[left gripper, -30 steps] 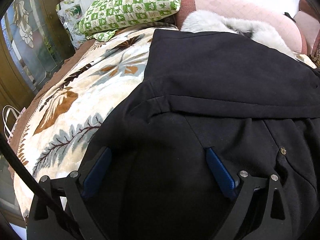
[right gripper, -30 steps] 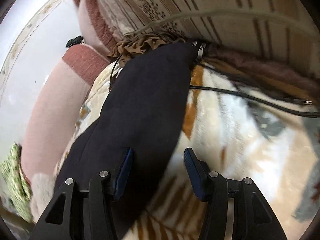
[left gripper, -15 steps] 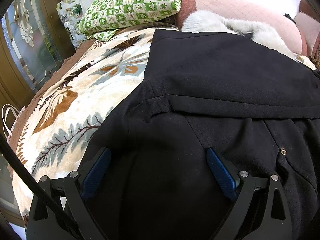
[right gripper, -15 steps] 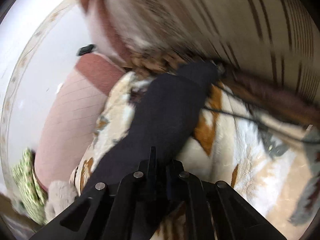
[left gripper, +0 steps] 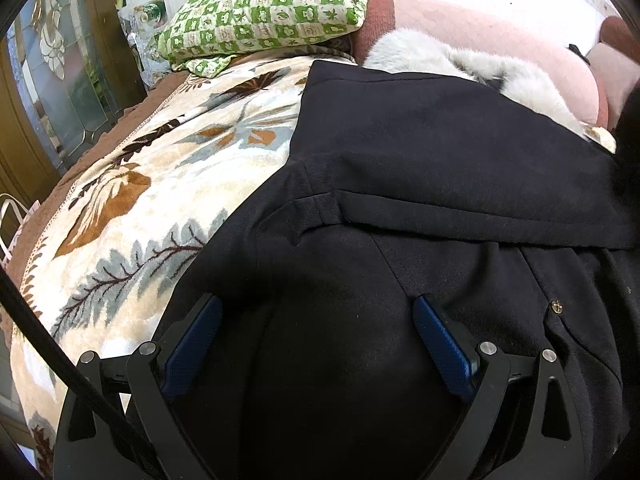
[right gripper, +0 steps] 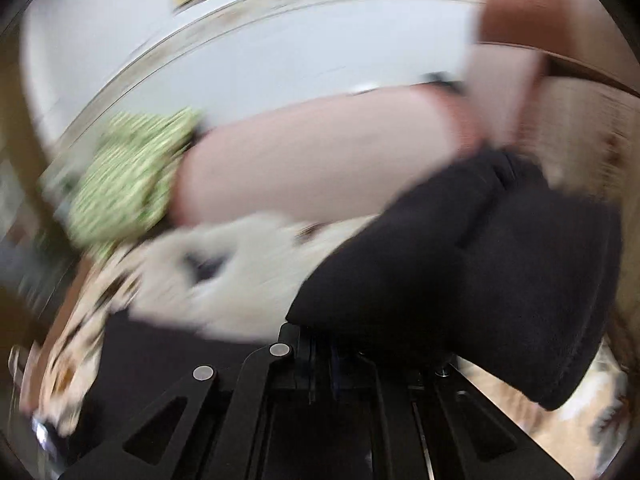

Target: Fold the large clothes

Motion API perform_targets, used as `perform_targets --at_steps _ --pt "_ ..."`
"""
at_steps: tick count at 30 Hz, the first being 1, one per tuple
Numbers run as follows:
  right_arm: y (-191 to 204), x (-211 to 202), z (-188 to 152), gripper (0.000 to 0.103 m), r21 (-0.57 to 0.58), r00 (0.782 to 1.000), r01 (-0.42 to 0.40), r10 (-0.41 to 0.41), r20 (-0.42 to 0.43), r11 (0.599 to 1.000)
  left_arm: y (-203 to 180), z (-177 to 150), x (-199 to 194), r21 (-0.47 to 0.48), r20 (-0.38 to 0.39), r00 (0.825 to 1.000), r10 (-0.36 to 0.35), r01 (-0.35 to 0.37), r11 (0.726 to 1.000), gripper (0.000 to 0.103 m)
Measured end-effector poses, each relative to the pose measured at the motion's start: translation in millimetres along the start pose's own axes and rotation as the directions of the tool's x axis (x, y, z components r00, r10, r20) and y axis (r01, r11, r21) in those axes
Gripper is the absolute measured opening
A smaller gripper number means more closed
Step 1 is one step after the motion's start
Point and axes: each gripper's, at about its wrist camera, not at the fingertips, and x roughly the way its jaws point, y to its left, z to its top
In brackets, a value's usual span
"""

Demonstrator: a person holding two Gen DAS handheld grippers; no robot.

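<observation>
A large black coat with a pale fur collar lies spread on a leaf-patterned blanket. One sleeve is folded across its body. My left gripper is open, its blue pads resting on the black cloth near a small gold button. My right gripper is shut on the coat's other black sleeve and holds it lifted above the bed. The right wrist view is blurred by motion.
A green checked pillow and a pink bolster lie at the bed's head, also showing in the right wrist view. A glass-panelled wooden door stands left of the bed. A black cable crosses the lower left.
My right gripper closed on the sleeve, lifted it off the blanket and swung it toward the coat's body. My left gripper stayed open and still.
</observation>
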Motion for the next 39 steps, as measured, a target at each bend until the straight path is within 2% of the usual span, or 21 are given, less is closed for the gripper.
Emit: perform_targets --at_steps 3,5,7,9,10,11,13,17,21,24,26,28,30,31,33,34,36,37,38,39 --pt "56.2 28.1 -32.9 0.006 -0.083 0.991 -0.106 0.099 -0.090 0.991 3.2 -1.1 -1.1 -0.015 0.005 1.000 -0.021 0.021 1.000 0.096" --pt "87.9 57.3 -64.3 0.007 -0.115 0.974 -0.155 0.133 -0.183 0.981 4.6 -1.5 -1.6 -0.023 0.007 0.999 -0.031 0.031 0.999 0.096" --pt "104.2 81.2 -95.0 0.013 -0.126 0.956 -0.157 0.119 -0.267 0.980 6.0 -2.1 -2.1 -0.030 0.009 0.999 -0.041 0.041 0.999 0.096" --pt "108.0 97.3 -121.6 0.016 -0.134 0.952 -0.113 0.069 -0.299 0.984 6.5 -2.6 -2.6 -0.033 0.011 0.999 -0.048 0.049 0.998 0.096" --pt "107.3 98.0 -127.8 0.022 -0.130 0.948 -0.125 0.080 -0.308 0.984 7.0 -2.8 -2.9 -0.035 0.012 0.999 -0.052 0.053 0.998 0.096" --pt "105.5 94.0 -132.9 0.029 -0.114 0.943 -0.148 0.105 -0.317 0.982 7.6 -3.0 -2.9 -0.038 0.013 0.998 -0.057 0.057 0.998 0.096" --pt "97.5 79.2 -134.4 0.036 -0.074 0.937 -0.184 0.152 -0.315 0.980 8.9 -3.2 -3.3 -0.044 0.017 0.998 -0.067 0.067 0.997 0.096" --pt "82.0 40.9 -121.6 0.036 -0.081 0.963 -0.158 0.135 -0.235 0.984 11.4 -4.8 -6.9 -0.054 0.028 0.996 -0.085 0.086 0.995 0.096" --pt "73.3 29.5 -113.0 0.036 -0.066 0.979 -0.096 0.082 -0.187 0.993 18.5 -1.5 -32.0 -0.070 0.063 0.988 -0.139 0.143 0.987 0.095" --pt "62.3 26.2 -117.9 0.036 -0.010 0.982 -0.092 0.089 -0.165 0.996 22.6 9.1 -61.2 -0.090 0.115 0.971 -0.208 0.219 0.972 0.095" --pt "60.3 25.7 -127.1 0.036 0.042 0.981 -0.104 0.109 -0.159 0.994 17.2 29.0 -68.3 -0.083 0.110 0.954 -0.279 0.289 0.954 0.095" --pt "52.8 21.4 -136.5 0.036 0.075 0.980 -0.108 0.119 -0.161 0.991 9.2 48.4 -61.7 -0.091 0.078 0.941 -0.329 0.335 0.938 0.095" --pt "45.2 16.1 -147.1 0.036 0.099 0.979 -0.104 0.119 -0.165 0.990 -7.2 75.2 -40.1 -0.112 0.008 0.900 -0.435 0.433 0.894 0.095" --pt "42.0 11.6 -150.7 0.036 0.107 0.979 -0.103 0.120 -0.163 0.989 -14.9 85.2 -28.8 -0.125 -0.016 0.888 -0.459 0.453 0.882 0.095" --pt "34.1 2.1 -155.2 0.036 0.124 0.981 -0.098 0.117 -0.155 0.987 -30.7 102.8 -8.3 -0.145 -0.036 0.879 -0.475 0.466 0.873 0.095" --pt "28.7 -4.0 -157.6 0.036 0.133 0.982 -0.094 0.114 -0.149 0.987 -38.8 109.6 1.4 -0.154 -0.050 0.874 -0.483 0.471 0.869 0.091" --pt "19.5 -12.7 -161.5 0.038 0.147 0.984 -0.085 0.106 -0.141 0.985 -53.5 123.3 20.6 -0.188 -0.089 0.851 -0.517 0.496 0.848 0.073" --pt "14.1 -16.7 -163.5 0.039 0.155 0.985 -0.077 0.099 -0.139 0.985 -61.1 127.8 30.8 -0.212 -0.124 0.832 -0.540 0.510 0.834 0.046" --pt "8.4 -19.8 -165.4 0.040 0.165 0.986 -0.067 0.090 -0.137 0.984 -70.7 130.3 40.7 -0.224 -0.173 0.819 -0.547 0.509 0.831 0.023" --pt "4.0 -21.3 -166.6 0.040 0.174 0.987 -0.059 0.083 -0.136 0.983 -79.0 130.0 47.0 -0.219 -0.206 0.819 -0.535 0.495 0.841 0.019"
